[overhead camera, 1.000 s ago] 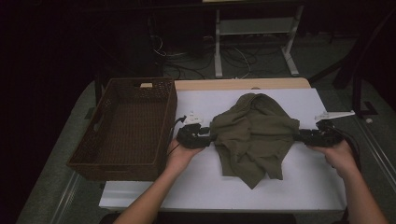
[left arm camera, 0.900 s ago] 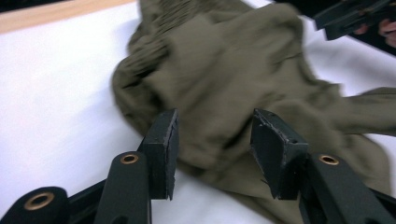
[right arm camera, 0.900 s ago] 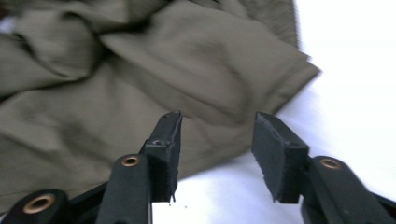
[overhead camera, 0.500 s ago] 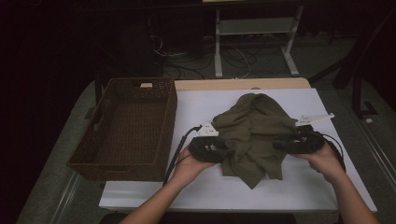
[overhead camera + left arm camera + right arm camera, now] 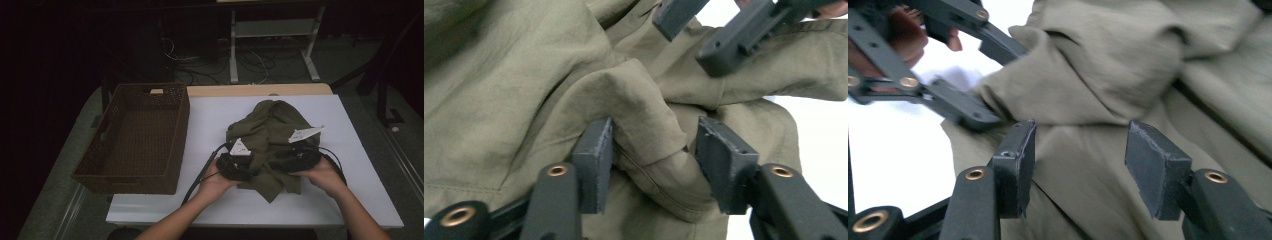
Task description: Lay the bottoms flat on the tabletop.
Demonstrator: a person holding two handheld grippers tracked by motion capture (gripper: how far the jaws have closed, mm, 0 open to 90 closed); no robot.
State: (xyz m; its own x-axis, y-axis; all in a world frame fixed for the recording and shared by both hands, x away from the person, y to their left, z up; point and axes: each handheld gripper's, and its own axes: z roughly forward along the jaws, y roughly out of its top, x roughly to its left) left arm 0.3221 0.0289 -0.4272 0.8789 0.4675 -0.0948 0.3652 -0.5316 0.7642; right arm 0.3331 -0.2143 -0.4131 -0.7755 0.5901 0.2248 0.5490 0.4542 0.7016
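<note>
Now both hands sit close together at the near edge of the white surface (image 5: pixel 320 210), far closer than half a second ago, when they flanked the garment from either side. The left tool (image 5: pixel 651 155) has its jaws partly open around a raised fold of the crumpled olive-green cloth garment (image 5: pixel 270 142); the left pad touches the fold, the right pad stands just clear, so nothing is clamped yet. The right tool (image 5: pixel 1078 160) is open as well, jaws apart just above flat cloth, gripping nothing. That inward move has bunched the cloth between the tools, and it probably means the garment is being gathered or folded toward its middle.

Beyond the tools, the rest of the garment heaps up toward the far side. To the left of the left tool, well apart, stands a dark brown woven wicker basket (image 5: pixel 172 135).

The garment's shape, sleeves or collar cannot be made out in the folds. The room behind is too dark to read.
</note>
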